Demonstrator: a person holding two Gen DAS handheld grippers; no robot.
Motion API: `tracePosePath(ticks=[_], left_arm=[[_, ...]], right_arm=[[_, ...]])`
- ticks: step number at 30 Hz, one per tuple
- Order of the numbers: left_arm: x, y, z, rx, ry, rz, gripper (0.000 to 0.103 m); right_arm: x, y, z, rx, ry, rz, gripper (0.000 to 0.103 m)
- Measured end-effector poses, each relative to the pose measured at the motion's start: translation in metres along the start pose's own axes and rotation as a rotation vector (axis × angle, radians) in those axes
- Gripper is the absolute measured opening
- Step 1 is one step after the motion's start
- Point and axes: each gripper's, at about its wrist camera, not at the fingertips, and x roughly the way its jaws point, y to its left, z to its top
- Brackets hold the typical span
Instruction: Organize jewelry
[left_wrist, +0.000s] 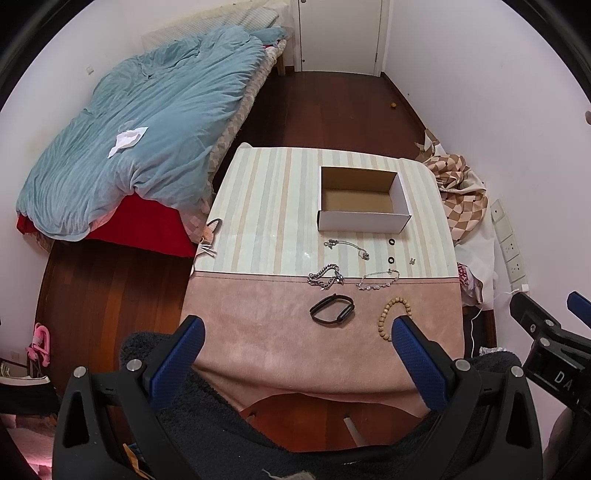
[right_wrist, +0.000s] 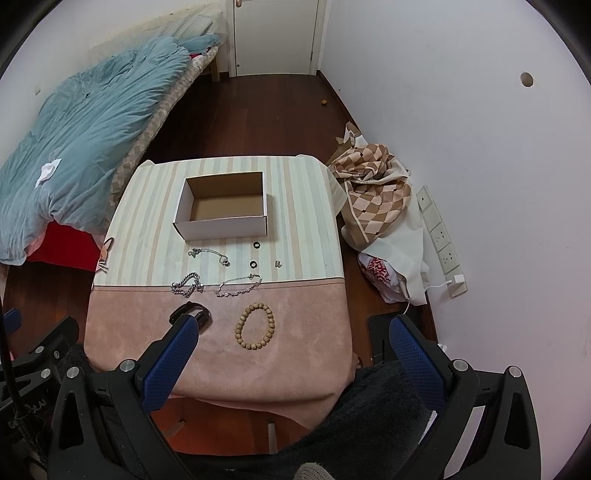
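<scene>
An open white cardboard box (left_wrist: 364, 221) (right_wrist: 221, 229) stands empty at the far side of the cloth-covered table (left_wrist: 258, 332) (right_wrist: 295, 332). In front of it lie a thin silver chain (left_wrist: 347, 246) (right_wrist: 208, 254), two small black rings (left_wrist: 391, 242) (right_wrist: 256, 244), a chunky silver bracelet (left_wrist: 325, 279) (right_wrist: 186, 285), a fine silver bracelet (left_wrist: 378, 280) (right_wrist: 238, 285), a black band (left_wrist: 332, 314) (right_wrist: 195, 314) and a wooden bead bracelet (left_wrist: 391, 317) (right_wrist: 255, 326). My left gripper (left_wrist: 297, 328) and right gripper (right_wrist: 295, 330) are both open and empty, held above the table's near edge.
A bed with a blue quilt (left_wrist: 140, 122) (right_wrist: 74, 129) stands left of the table. A checkered cloth pile (left_wrist: 458, 184) (right_wrist: 376, 184) and a plastic bag (right_wrist: 384, 273) lie on the floor at right. A tiny metal piece (left_wrist: 412, 261) (right_wrist: 277, 263) lies near the rings.
</scene>
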Motion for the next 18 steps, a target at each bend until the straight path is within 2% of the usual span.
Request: tracePosePath(ticks=[4, 8, 14, 18], left_arm=[[0.010, -0.005, 0.006, 0.003, -0.010, 0.013, 0.103], [0.042, -0.001, 0.010, -0.001, -0.017, 0.061, 0.103], [0.120, -0.002, 0.016, 0.028, 0.041, 0.169, 0.103], [0.171, 0.003, 0.008, 0.048, 0.127, 0.201, 0.103]], right_arm=[[0.017, -0.006, 0.002, 0.028, 0.010, -0.012, 0.103], [0.056, -0.008, 0.003, 0.058, 0.043, -0.033, 0.103], [0.152, -0.004, -0.004, 0.099, 0.185, -0.033, 0.102], [0.218, 0.001, -0.019, 0.124, 0.312, -0.026, 0.089]])
